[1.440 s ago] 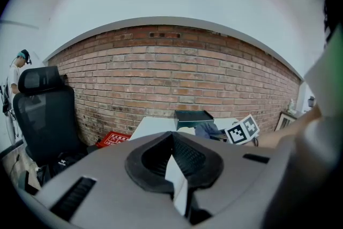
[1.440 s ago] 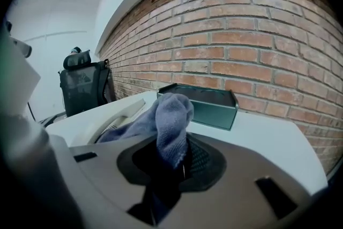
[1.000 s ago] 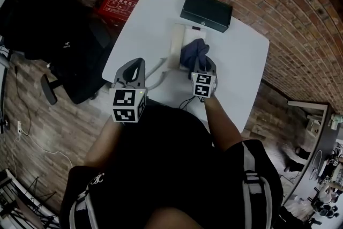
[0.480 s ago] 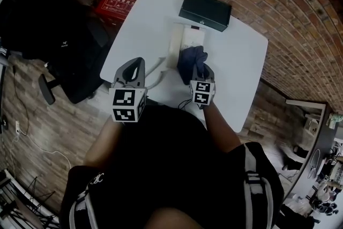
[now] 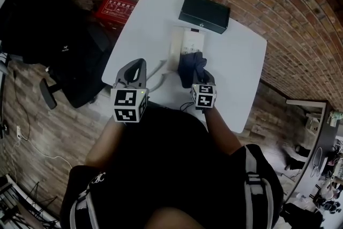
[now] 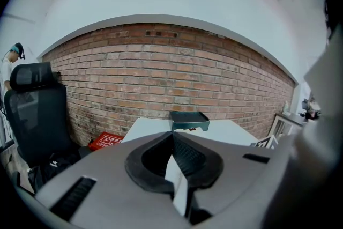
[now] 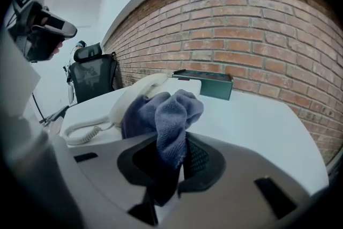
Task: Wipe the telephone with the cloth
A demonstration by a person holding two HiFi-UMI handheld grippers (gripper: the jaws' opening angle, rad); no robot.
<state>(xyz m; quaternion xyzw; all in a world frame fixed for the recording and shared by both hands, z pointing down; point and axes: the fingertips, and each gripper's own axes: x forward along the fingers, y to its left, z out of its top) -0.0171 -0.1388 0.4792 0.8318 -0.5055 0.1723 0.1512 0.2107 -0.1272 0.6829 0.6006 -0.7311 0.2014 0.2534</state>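
A red-brick wall point(image 6: 161, 72) runs behind a white table point(image 5: 236, 61). To the left of the table a black office chair point(image 5: 53, 35) stands, and a red crate point(image 5: 113, 7) sits on the floor by the table's far left corner. At the far edge of the table lies a dark green box point(image 5: 204, 12), flat and closed.

Just nearer than the box, about the middle of the table, is the cream telephone point(image 5: 185, 43). Its handset point(image 7: 139, 88) lies along the left side, and its coiled cord point(image 5: 155, 75) trails off toward the near left.

The right tongs point(image 5: 197, 71) are closed on a dark blue cloth point(image 5: 192, 67). In the right gripper view the cloth's lower end is pinched between the jaws, and the rest stands up out of them in a loose bunch. From the head view that bunch covers the near end of the telephone, while the far part with the keypad shows bare. I cannot tell how firmly the cloth presses on the telephone.

The left tongs point(image 5: 138, 64) are over the near left part of the table, well left of the telephone and close to the cord. Their jaws are shut tip to tip with nothing between them. They point roughly level toward the box and the brick wall.
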